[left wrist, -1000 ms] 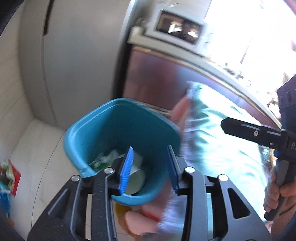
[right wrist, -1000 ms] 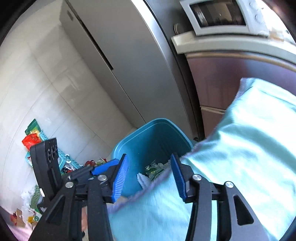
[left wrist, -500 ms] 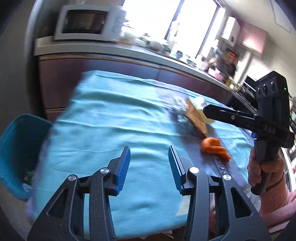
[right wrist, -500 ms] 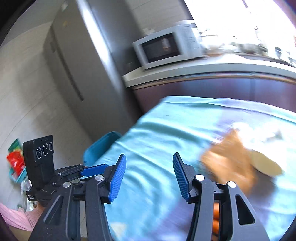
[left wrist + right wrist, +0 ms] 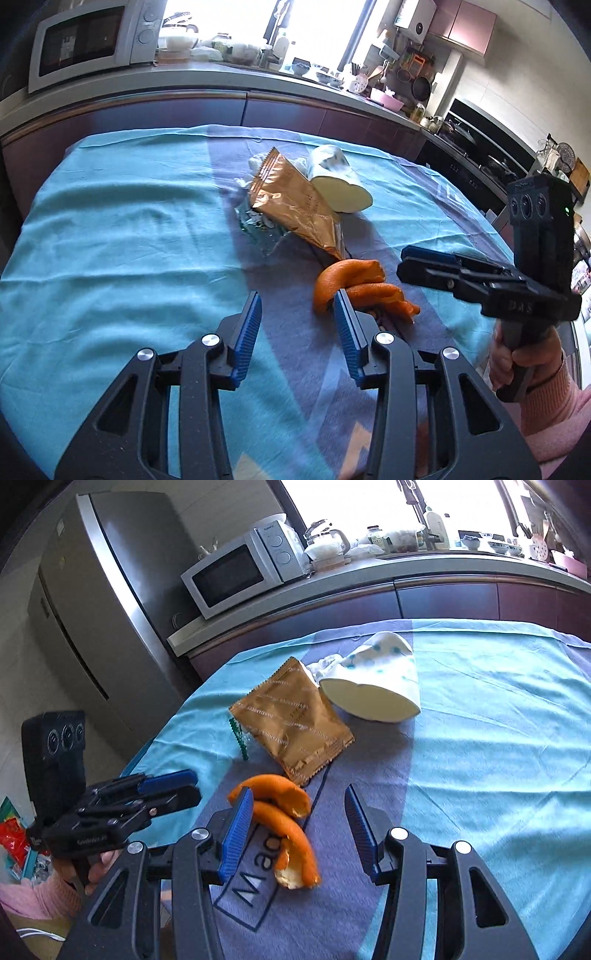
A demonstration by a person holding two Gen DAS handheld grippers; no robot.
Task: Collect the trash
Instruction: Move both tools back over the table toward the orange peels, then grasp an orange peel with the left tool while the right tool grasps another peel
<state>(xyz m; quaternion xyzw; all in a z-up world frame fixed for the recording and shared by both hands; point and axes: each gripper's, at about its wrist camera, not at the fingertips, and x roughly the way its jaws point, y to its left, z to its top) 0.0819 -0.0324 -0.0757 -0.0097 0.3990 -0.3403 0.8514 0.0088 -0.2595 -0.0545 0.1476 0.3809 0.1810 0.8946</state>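
A curled orange peel lies on the blue tablecloth. Behind it lie a brown snack wrapper, a tipped white paper cup with blue dots, a clear wrapper with green print and a white tissue. My left gripper is open and empty, just left of the peel. My right gripper is open above the peel, which shows between its fingers on the cloth, untouched.
A kitchen counter with a microwave runs behind the table. A steel fridge stands at the left, a stove at the right. Colourful litter lies on the floor. A hand in a pink sleeve holds the right gripper.
Both views have swung away from the blue bin beside the fridge and over to the table. The trash pile now lies in front of both grippers. Both stayed open and empty.
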